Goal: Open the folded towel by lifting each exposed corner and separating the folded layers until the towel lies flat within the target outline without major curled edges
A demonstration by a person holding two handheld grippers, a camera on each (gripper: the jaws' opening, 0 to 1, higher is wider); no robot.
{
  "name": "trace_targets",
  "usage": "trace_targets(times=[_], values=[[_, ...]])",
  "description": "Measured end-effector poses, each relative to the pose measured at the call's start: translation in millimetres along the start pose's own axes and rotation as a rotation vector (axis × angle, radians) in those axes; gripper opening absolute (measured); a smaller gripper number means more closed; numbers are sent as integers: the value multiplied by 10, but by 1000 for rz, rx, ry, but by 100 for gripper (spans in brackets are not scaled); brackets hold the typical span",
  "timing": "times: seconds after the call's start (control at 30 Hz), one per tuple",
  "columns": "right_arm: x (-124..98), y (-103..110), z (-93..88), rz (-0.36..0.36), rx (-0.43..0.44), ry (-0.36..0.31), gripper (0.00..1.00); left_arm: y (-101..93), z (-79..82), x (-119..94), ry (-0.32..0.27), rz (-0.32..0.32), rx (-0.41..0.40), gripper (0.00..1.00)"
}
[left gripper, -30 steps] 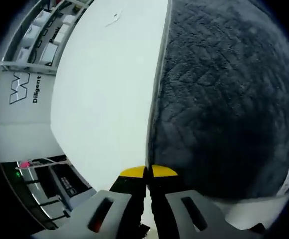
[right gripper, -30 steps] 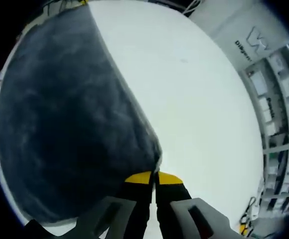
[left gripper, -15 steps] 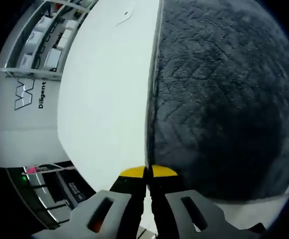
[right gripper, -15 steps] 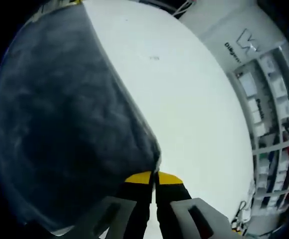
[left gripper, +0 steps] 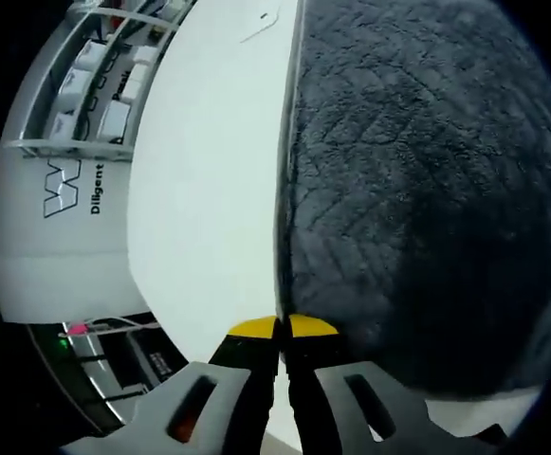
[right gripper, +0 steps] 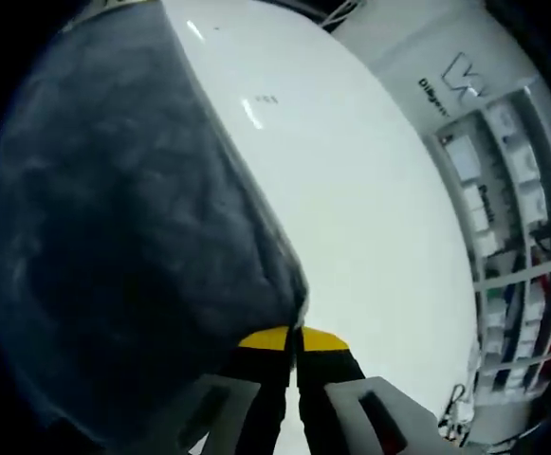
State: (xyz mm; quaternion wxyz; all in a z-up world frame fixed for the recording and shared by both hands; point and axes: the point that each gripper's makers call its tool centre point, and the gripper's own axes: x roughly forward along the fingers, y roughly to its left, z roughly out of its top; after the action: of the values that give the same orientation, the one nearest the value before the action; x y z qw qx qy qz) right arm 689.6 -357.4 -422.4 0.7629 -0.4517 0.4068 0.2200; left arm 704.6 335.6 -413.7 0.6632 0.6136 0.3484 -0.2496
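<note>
Left gripper: the left gripper (left gripper: 279,329) is rising from the bottom of the left gripper view, its yellow-tipped jaws pressed together and pinching the edge of the towel between them.
Right gripper: the right gripper (right gripper: 294,339) is rising from the bottom of the right gripper view, its yellow-tipped jaws likewise closed, clamping a corner of the towel.
Towel: the dark grey towel (left gripper: 417,190) is spreading across the right half of the left gripper view, its plush, lined texture showing clearly; its pale edge is running straight up from the jaws. In the right gripper view the same towel (right gripper: 123,237) is covering the left half, its edge sloping down to a corner right at the jaw tips.
Table: a white table (left gripper: 213,180) is lying beside the towel, to the left of it in the left gripper view and to the right of it (right gripper: 370,227) in the right gripper view. Whether the towel is resting on the table or hanging above it, I cannot tell.
Markings: faint thin marks (right gripper: 256,109) are showing on the table surface near the far end.
Background: a white panel with a logo and lettering (left gripper: 71,194) is standing past the table edge, with shelving holding white boxes (right gripper: 503,190) beyond it.
</note>
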Motion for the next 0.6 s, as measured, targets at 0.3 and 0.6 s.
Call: trace_targets(times=[0.3,0.6], values=[[-59,-235,43,-196,17,-18,24,433,122,-135,-39,236,-166,48],[-555,-557,55,-277,408,-88,100,725,-72,-526,-5,373,-471,100]])
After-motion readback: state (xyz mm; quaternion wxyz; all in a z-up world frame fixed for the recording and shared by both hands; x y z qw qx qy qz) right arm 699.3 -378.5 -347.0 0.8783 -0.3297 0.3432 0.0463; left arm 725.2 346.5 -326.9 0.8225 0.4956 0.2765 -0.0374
